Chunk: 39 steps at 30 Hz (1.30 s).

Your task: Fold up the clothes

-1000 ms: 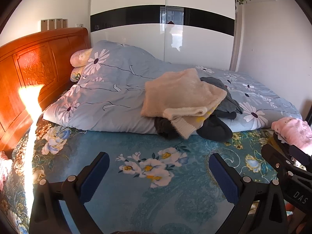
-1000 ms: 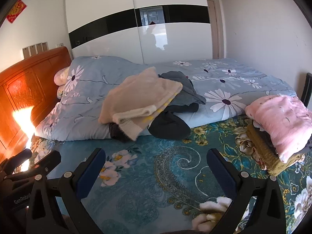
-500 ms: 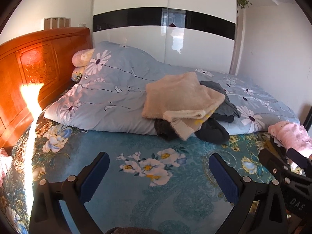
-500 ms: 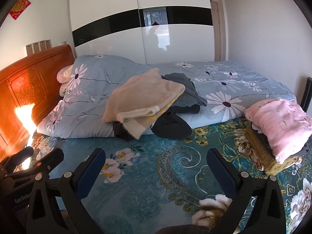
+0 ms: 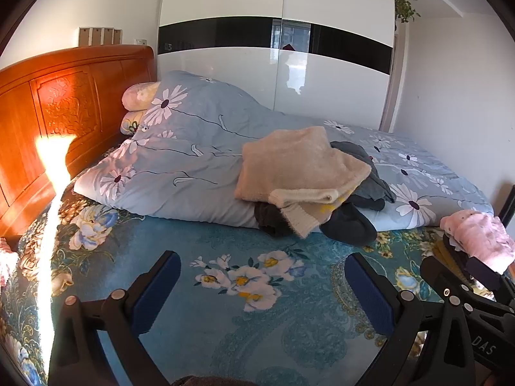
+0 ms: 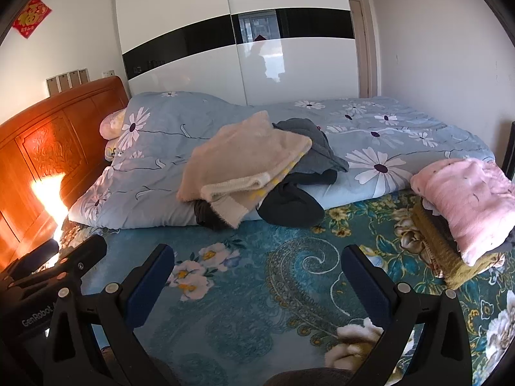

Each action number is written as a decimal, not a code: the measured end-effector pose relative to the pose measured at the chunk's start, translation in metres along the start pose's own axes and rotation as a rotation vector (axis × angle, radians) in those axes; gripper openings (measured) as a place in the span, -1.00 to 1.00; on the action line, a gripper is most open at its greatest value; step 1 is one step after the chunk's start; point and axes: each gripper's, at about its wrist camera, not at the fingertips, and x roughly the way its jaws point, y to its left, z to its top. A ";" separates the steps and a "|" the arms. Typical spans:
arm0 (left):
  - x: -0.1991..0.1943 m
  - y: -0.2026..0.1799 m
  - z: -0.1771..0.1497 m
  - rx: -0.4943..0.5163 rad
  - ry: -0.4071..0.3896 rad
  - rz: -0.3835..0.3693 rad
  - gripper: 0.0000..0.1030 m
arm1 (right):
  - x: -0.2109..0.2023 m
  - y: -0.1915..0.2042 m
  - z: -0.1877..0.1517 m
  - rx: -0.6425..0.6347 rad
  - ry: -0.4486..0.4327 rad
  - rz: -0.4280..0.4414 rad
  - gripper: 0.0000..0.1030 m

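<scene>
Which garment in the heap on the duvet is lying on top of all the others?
The beige fuzzy sweater. It is draped over the dark grey garments, which only poke out from beneath and beside it.

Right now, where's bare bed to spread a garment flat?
The floral sheet in front of both open grippers, between the quilt and the near edge. Crowded: the unfolded pile on the quilt, and the pink folded stack at right.
</scene>
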 end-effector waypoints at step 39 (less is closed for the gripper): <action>0.118 -0.002 0.022 0.027 0.105 0.035 1.00 | 0.114 -0.006 0.023 -0.009 0.121 -0.005 1.00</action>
